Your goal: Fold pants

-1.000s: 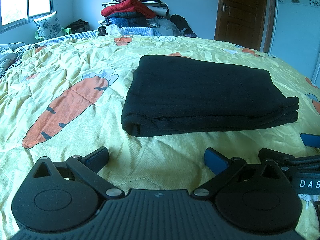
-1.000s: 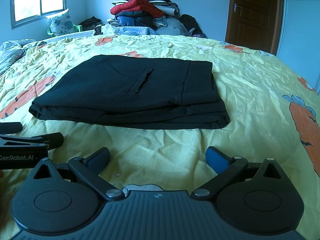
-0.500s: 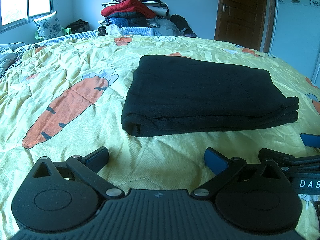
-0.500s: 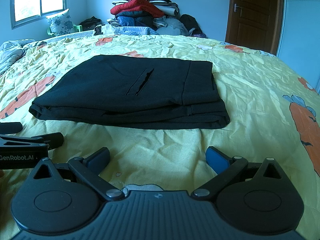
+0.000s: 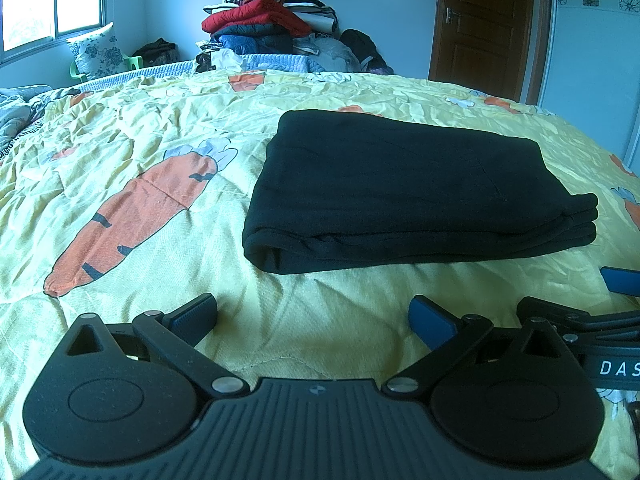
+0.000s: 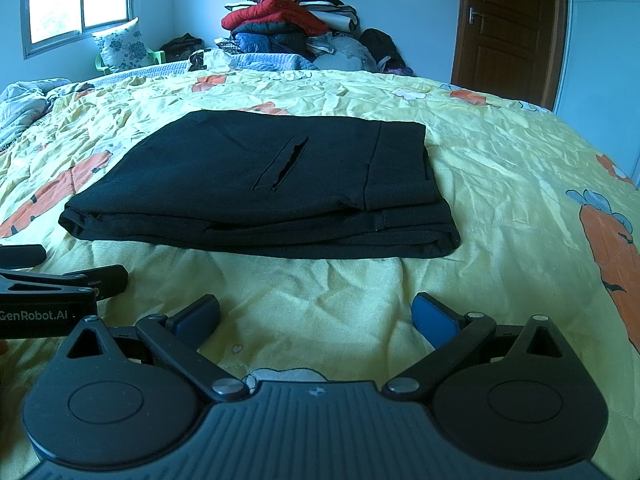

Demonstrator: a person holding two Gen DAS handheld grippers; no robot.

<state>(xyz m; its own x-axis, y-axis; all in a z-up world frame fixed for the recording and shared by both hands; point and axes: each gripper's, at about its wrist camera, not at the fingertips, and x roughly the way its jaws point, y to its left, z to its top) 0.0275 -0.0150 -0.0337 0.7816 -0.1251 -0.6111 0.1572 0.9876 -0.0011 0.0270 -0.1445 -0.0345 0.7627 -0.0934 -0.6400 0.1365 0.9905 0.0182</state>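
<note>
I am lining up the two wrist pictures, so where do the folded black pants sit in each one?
Left wrist: the folded black pants lie right of centre on the yellow bedspread, ahead of the open left gripper.
Right wrist: the pants lie left of centre, ahead of the open right gripper.
Shared landmark: the clothes pile at the far wall.
</note>
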